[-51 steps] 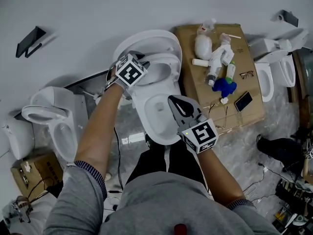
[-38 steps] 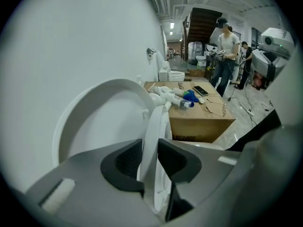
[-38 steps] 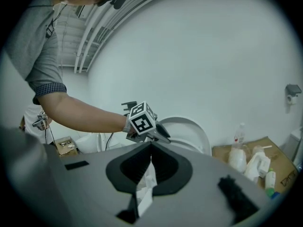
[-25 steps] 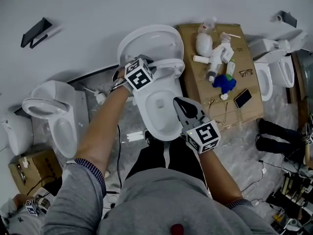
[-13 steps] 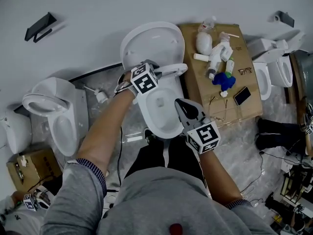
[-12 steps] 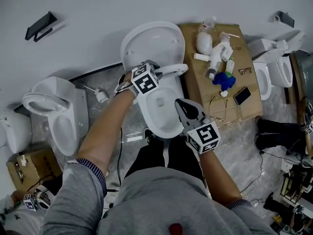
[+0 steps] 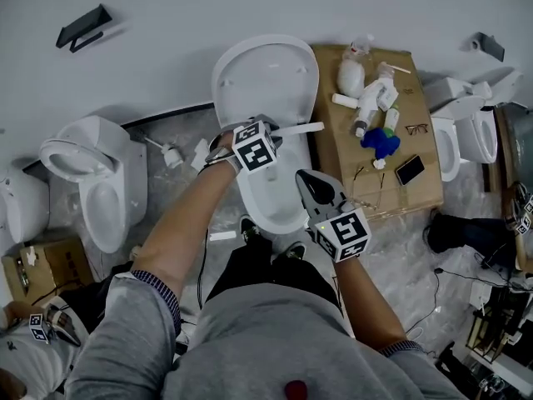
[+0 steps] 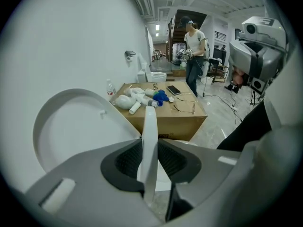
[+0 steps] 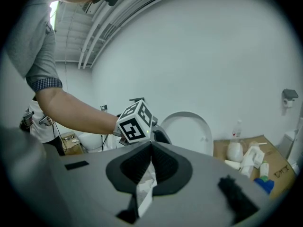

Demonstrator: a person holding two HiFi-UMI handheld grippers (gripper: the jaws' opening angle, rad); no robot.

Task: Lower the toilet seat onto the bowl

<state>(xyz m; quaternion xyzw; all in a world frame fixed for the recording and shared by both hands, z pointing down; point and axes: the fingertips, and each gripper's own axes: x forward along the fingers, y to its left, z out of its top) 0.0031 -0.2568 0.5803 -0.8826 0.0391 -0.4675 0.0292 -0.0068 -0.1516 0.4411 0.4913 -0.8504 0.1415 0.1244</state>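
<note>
A white toilet stands in front of me, its lid [image 7: 266, 69] upright against the wall and its bowl [image 7: 268, 211] uncovered. The toilet seat [image 7: 301, 128] is partway down and shows edge-on as a thin white bar. My left gripper [image 7: 265, 127] is shut on the seat's left rim. In the left gripper view the seat's edge [image 8: 150, 119] runs between the dark pads [image 8: 128, 160], with the lid [image 8: 71, 126] behind it. My right gripper [image 7: 303, 178] hovers over the bowl's right side, shut on a crumpled white tissue [image 9: 144, 188].
A cardboard box [image 7: 391, 177] to the right of the toilet carries bottles, a blue object, a phone and glasses. Other toilets stand at the left [image 7: 92, 169] and right [image 7: 470, 132]. A person [image 8: 194, 56] stands beyond the box. Cables lie on the floor.
The seat has swung down away from the lid, from near upright to about halfway. My left gripper has come down and toward me with it. The right gripper has hardly moved.
</note>
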